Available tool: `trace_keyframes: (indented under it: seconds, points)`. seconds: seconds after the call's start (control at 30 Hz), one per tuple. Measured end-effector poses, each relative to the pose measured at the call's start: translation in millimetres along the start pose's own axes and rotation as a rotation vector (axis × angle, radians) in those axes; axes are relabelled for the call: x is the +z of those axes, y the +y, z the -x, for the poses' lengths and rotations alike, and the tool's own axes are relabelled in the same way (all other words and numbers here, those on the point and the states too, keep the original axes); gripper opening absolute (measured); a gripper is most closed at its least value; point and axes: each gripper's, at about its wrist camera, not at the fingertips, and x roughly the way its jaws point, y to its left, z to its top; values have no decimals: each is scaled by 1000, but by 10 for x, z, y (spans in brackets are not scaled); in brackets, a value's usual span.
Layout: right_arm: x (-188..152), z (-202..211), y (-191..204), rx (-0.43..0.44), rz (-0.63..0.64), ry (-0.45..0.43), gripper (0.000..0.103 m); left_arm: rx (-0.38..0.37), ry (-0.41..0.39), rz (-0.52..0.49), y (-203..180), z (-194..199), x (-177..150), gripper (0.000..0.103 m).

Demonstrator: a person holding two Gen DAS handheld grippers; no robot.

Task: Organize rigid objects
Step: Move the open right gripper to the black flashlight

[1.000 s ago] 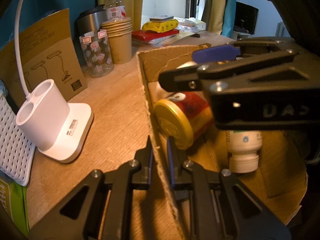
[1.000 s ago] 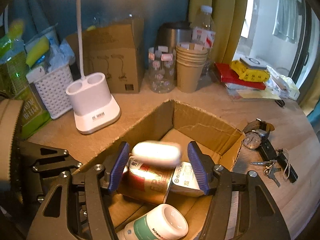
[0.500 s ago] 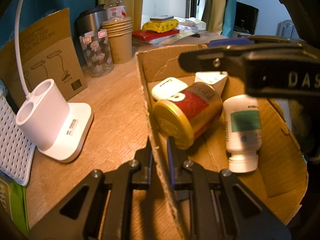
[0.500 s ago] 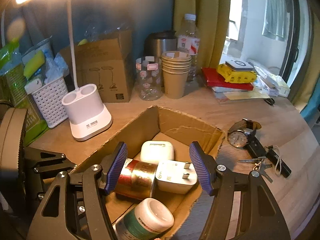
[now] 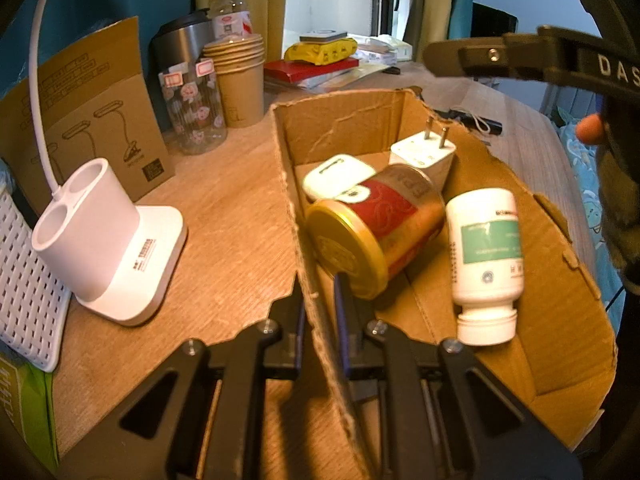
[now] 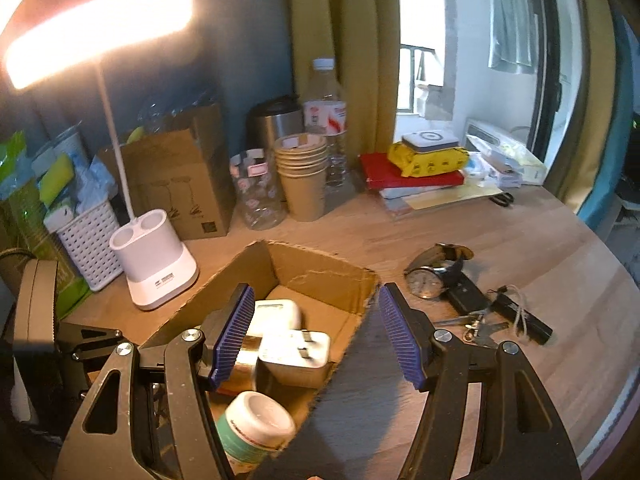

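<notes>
While left gripper pinches box wall | right gripper jaws apart, empty

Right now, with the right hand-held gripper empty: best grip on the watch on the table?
Take the watch across its round case, coming from above. It lies face up and flat on the table, so the rim is the only raised part. Its strap curls behind, and the black fob sits close beside it.
</notes>
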Motion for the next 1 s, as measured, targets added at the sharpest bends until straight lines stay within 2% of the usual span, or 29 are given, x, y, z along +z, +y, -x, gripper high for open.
trace_keyframes:
  seconds: [0.5, 0.73, 0.87, 1.0]
  points:
    - [-37, 60, -342, -72, -70, -24, 68, 1, 0, -1, -3, 1, -2, 14]
    - [-71, 60, -587, -161, -105, -29, 68, 1, 0, -1, -6, 2, -3, 14]
    - [-106, 40, -738, -246, -117, -32, 68, 2, 0, -1, -5, 1, -2, 14]
    - [-148, 6, -872, -260, -143, -21, 68, 2, 0, -2, -6, 1, -3, 14]
